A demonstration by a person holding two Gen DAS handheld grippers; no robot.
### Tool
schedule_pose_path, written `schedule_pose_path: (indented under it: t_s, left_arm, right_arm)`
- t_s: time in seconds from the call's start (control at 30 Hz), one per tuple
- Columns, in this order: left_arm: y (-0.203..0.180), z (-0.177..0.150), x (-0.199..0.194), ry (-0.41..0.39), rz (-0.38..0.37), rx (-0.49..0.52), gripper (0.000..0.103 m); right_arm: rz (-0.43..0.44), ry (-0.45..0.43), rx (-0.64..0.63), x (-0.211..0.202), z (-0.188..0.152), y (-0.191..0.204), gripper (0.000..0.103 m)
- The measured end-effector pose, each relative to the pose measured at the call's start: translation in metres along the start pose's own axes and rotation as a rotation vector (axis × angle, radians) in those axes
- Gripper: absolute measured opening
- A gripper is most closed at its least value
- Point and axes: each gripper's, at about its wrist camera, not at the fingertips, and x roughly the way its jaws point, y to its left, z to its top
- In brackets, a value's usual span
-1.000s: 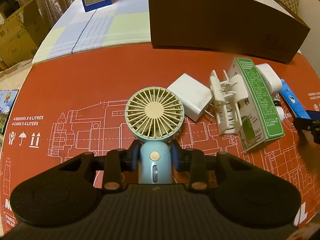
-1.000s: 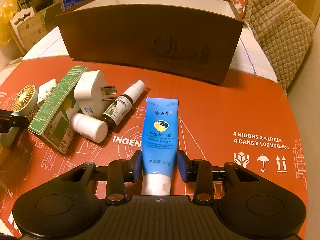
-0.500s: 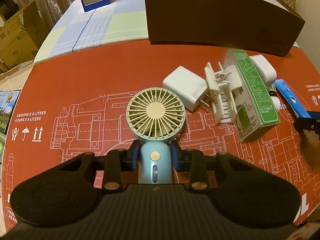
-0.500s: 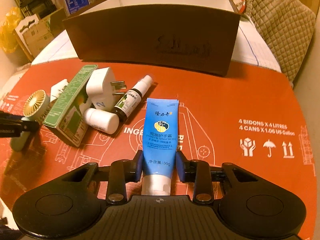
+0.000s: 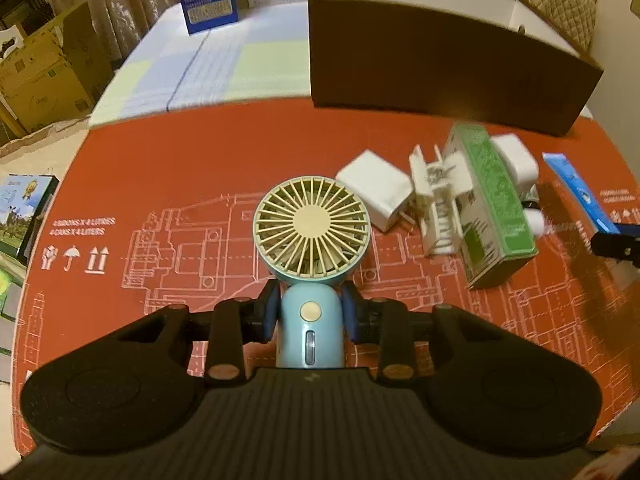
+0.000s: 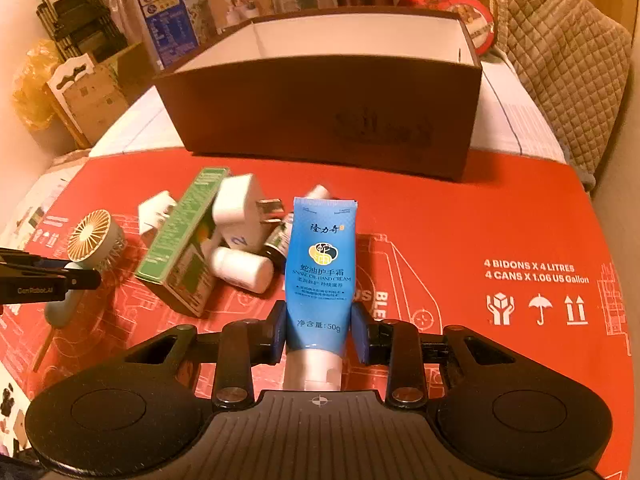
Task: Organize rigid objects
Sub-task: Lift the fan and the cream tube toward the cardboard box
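Blue hand-cream tube (image 6: 320, 264) pinched between right hand-held gripper (image 6: 319, 334) pads, fan (image 5: 311, 308) likewise in left hand-held gripper (image 5: 310, 314).

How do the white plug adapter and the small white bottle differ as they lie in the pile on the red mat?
The white plug adapter is a blocky body with metal prongs sticking out toward the right; the small white bottle is a plain cylinder lying on its side. The adapter sits farther back, against the green box; the bottle lies nearer the camera, in front of the adapter. The adapter looks bulkier than the bottle. Both are white and neither is gripped.
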Motion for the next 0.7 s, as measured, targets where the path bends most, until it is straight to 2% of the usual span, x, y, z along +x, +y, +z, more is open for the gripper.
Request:
schedule_pose_path:
  t_s: [0.33, 0.7]
  left_arm:
    - [-0.004, 0.023, -0.041, -0.079, -0.015, -0.008, 0.028]
    - [-0.026, 0.072, -0.060, -0.148, -0.064, 0.017, 0.028]
  right_arm:
    - [0.041, -0.041, -0.001, -0.019, 0.016, 0.008, 0.030]
    - [0.098, -0.098, 0.006, -0.038, 0.052, 0.012, 0.030]
